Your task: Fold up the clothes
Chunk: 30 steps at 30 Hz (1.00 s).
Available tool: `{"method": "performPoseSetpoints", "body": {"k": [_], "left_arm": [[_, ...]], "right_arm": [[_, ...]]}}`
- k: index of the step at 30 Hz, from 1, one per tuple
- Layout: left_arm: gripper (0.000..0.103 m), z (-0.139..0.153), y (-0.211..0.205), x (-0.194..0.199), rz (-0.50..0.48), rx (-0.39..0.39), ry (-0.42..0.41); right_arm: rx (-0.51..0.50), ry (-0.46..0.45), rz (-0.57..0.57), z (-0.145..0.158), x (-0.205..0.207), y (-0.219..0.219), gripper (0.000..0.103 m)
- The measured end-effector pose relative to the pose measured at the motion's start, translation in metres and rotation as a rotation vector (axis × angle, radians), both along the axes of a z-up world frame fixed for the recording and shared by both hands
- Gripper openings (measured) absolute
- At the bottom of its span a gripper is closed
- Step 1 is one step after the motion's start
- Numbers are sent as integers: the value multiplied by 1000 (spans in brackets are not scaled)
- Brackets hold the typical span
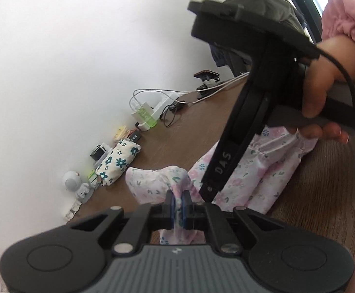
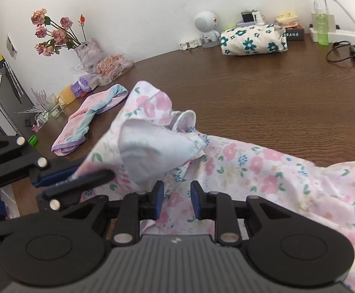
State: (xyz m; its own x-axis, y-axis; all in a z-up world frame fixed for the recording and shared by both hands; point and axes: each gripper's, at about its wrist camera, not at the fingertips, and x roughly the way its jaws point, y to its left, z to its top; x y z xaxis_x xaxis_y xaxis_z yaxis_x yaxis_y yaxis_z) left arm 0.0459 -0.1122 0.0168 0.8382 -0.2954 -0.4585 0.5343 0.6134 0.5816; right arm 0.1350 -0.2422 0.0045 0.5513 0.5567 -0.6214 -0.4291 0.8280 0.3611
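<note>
At the far left of the right wrist view, dried roses [image 2: 55, 31] stand in a vase against the wall, with a yellow mug [image 2: 66, 95] and a striped pink and blue garment [image 2: 89, 119] lying on the brown table [image 2: 262, 92] in front of them. Next comes the left gripper [image 2: 84, 174], reaching in from the left edge with its fingers pinched tight on a fold of the pink floral garment [image 2: 262, 168]. In its own camera the left gripper [image 1: 177, 202] has the cloth bunched between its closed blue pads [image 1: 171, 207], lifted off the table. The floral garment [image 1: 258, 171] spreads across the near middle of the table, one corner raised and turned over so its pale inside shows. The right gripper [image 2: 177, 199] hovers just above the cloth with its fingers partly apart and nothing between them. In the left wrist view, the right gripper [image 1: 210, 190] points down at the garment, held by a hand [image 1: 323, 80] in a pink sleeve [image 1: 348, 22]. Further right, by the wall, sit a small white robot figure [image 2: 205, 24], a folded cloth with teal flowers [image 2: 253, 39] and a white power strip [image 2: 333, 33] with cables.
</note>
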Motion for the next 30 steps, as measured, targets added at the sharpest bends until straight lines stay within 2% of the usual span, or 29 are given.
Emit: {"method": "performPoseSetpoints", "body": {"k": [4,8,9,10,12,15,16,17,18,22,25,28,30], "left_arm": [[5,-16,-19,-1,-59,74,7],[5,-31,-39,-2,-118,148,13],[5,-35,-44,-2,-132,167,15],[5,-39,-49,-3,-147,185,17],[5,-44,-51,-2,-147,192,26],[5,-46,-51,-4,-140,183,36],[6,-45,-50,-4,-139,167,42],[8,-44,-49,-4,-138,150,48],[10,-44,-47,-4,-136,134,54],[23,-29,-28,-6,-182,-24,140],[25,-12,0,-2,-183,-188,214],[25,7,32,9,-117,-356,256],[25,15,51,14,-31,-430,237]], "right_arm": [[-28,-58,-67,12,-21,-33,24],[62,-116,-105,28,-30,-59,26],[86,-118,-97,30,-26,-59,35],[110,-121,-89,33,-22,-60,39],[120,-107,-75,33,-9,-54,41],[113,-31,-80,22,15,-42,41],[110,-4,-82,17,22,-39,40],[101,16,-86,11,26,-37,29],[89,31,-91,6,28,-35,12],[72,44,-95,0,29,-35,10],[63,46,-96,-3,29,-36,11],[54,48,-97,-6,28,-37,11],[49,49,-97,-8,28,-37,11]]}}
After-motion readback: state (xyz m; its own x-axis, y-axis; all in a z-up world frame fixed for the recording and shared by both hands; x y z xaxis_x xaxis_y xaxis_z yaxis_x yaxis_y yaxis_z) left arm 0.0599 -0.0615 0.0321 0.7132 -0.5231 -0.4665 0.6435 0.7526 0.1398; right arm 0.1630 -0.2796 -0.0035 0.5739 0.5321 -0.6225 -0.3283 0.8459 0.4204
